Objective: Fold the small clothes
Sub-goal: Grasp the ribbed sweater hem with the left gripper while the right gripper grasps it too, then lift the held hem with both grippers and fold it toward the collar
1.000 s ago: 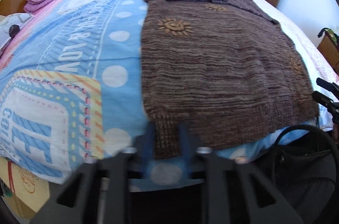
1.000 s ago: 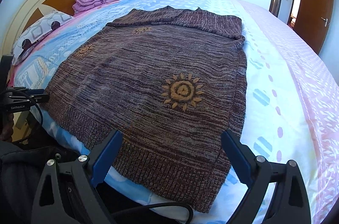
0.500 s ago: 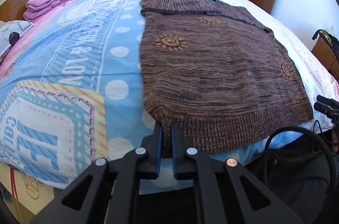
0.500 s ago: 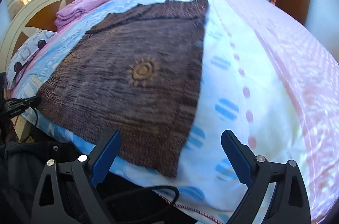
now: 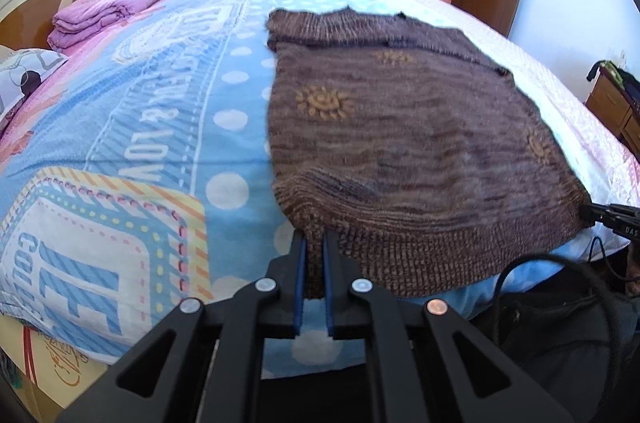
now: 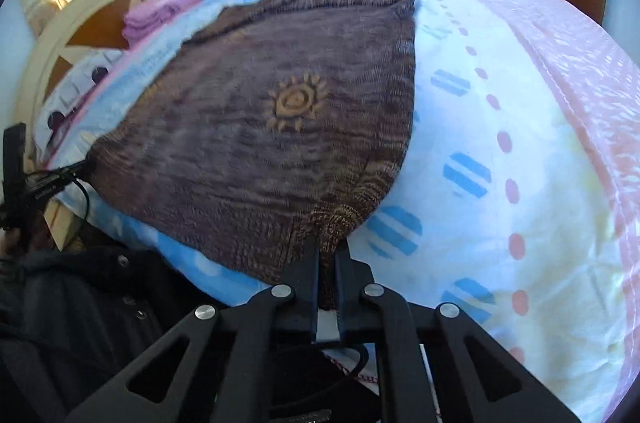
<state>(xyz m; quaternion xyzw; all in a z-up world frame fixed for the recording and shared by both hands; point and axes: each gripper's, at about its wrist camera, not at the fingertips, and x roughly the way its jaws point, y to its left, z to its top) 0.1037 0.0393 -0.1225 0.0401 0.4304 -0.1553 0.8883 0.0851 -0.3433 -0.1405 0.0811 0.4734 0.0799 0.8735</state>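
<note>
Since the earlier frames the right gripper (image 6: 327, 255) has slid across to the near right corner of the brown knitted sweater (image 5: 400, 143), and its jaws, spread wide half a second ago, have just closed onto the ribbed hem there. The left gripper (image 5: 314, 247) has barely shifted and stays pinched on the near left corner of the same hem, knit bunched between its blue pads.

The sweater lies flat on the patterned bedspread (image 5: 160, 127), its hem hanging just over the near edge of the bed. Both bottom corners are now gripped, and the fabric puckers slightly at each pinch. The top part already looks folded back on itself as a thicker band at the far end, sleeves apparently tucked in; I cannot tell exactly how. What seems left is the main fold: carrying the hem toward the far end, then smoothing.

Its long axis runs from the hem near the person to the neckline, which points away toward the far wall.
</note>
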